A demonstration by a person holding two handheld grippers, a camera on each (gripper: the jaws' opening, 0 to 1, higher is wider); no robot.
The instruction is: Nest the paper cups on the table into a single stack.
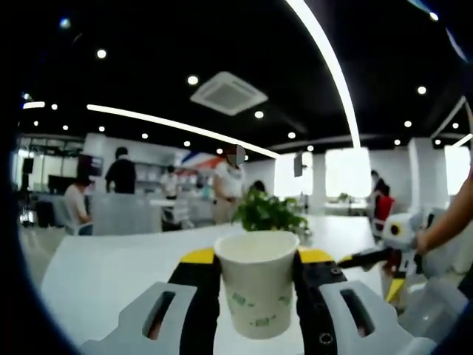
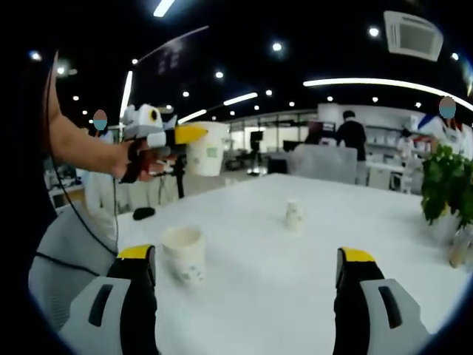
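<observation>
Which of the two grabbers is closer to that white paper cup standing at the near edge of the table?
Right. The right gripper sits low, with the white paper cup just beside its left jaw. The left gripper is raised above the table, clamping another paper cup.

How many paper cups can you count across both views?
3: one cup held in the left claw, raised; one cup on the table near the right claw; one farther back.

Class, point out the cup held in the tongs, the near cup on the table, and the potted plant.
held cup (image 1: 257,292), left gripper view, side wall
near cup (image 2: 185,255), right gripper view, side wall
potted plant (image 2: 446,181), right gripper view, leaves
</observation>
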